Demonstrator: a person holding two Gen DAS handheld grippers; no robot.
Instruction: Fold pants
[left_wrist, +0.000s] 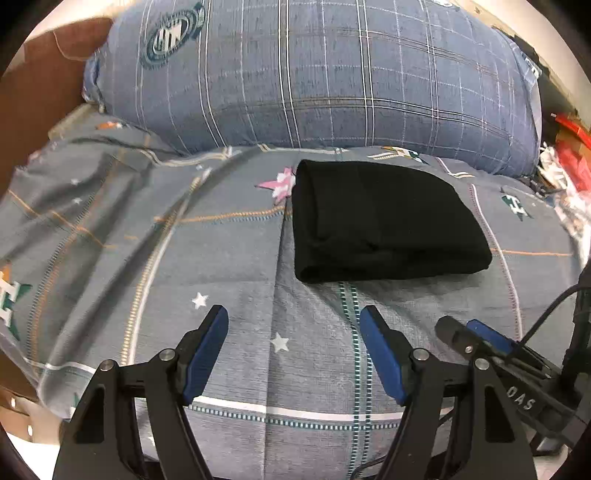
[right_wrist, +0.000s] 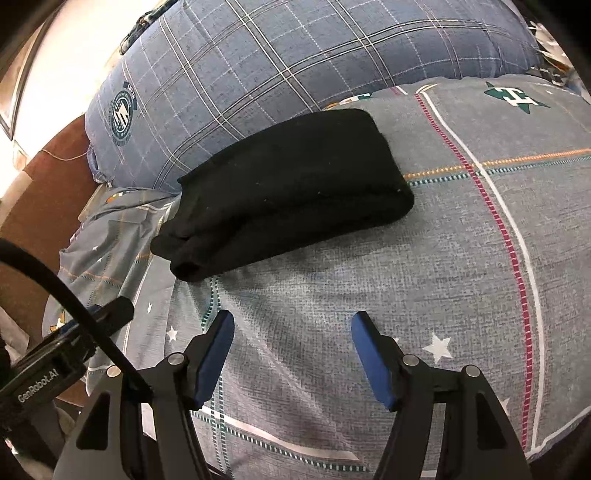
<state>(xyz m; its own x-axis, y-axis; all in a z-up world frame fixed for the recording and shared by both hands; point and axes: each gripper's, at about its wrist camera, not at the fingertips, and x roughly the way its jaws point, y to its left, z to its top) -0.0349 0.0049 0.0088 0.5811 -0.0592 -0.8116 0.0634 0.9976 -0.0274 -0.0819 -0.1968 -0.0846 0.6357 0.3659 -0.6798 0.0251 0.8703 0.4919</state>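
The black pants (left_wrist: 384, 218) lie on the bed (left_wrist: 221, 258), already gathered into a thick, squarish bundle just in front of the big blue plaid pillow (left_wrist: 314, 74), which they seem to touch or nearly touch at the far edge. Both tools sit back from the bundle, near it but not touching: the left hand-held gripper (left_wrist: 293, 323) has its blue-padded jaws spread wide over the patterned bedcover, holding nothing, and the right hand-held gripper (right_wrist: 293, 325) is just as wide and just as empty. To my eye the folding looks close to done, if not finished. The cloth looks soft, limp and fairly light, a knit that will sag and slide open if lifted by one layer only. The stacked layers show at the rounded near-left end in the right view, so I would pinch through the whole thickness there, or at the two near corners together, to keep the bundle from unrolling.
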